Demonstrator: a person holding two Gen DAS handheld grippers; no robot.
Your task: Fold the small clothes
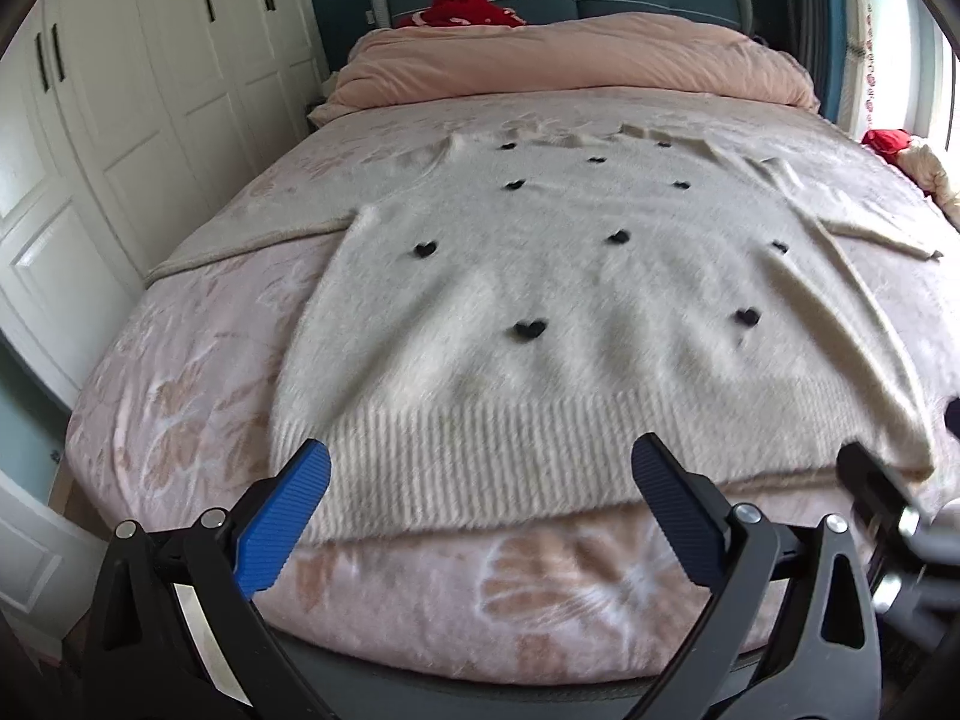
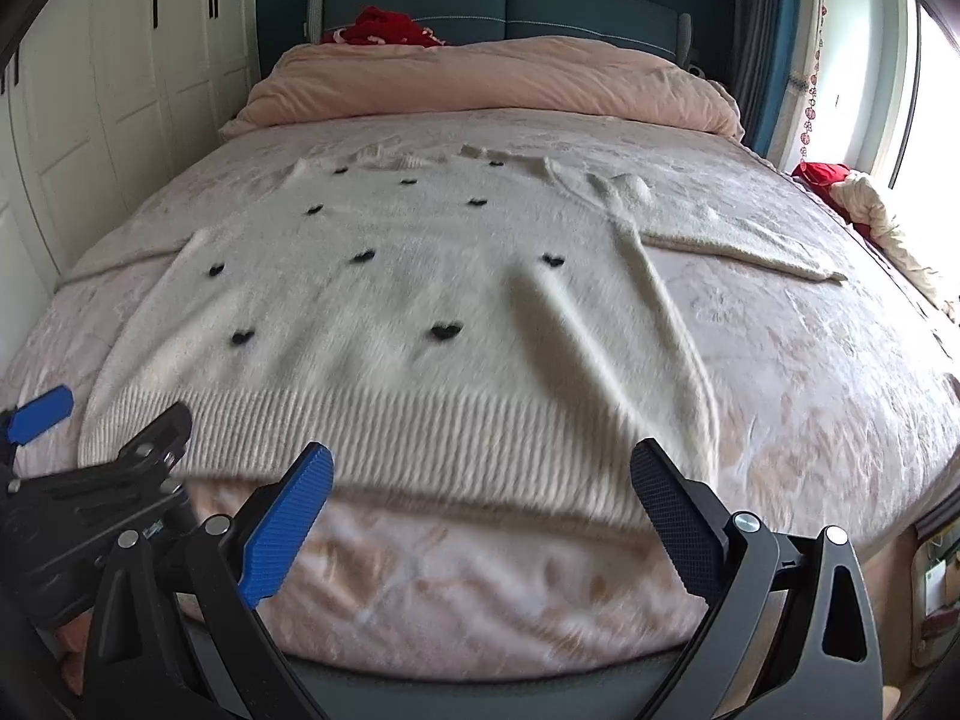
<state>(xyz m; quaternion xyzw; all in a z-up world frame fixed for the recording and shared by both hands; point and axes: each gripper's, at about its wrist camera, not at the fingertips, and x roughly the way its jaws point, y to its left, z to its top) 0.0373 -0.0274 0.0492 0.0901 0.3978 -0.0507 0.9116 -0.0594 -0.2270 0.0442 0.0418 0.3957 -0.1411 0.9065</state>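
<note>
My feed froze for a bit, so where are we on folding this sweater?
Done: the white sweater lies spread flat on the bed, front up, sleeves out to the sides. In hand: nothing; the left tongs and right tongs are both open, hovering near the ribbed hem without gripping it. Left: every fold, since no sleeve or hem is turned over.

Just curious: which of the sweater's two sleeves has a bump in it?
The sleeve stretching toward the window side; a rounded bump sits near its shoulder. The other sleeve lies flat.
</note>
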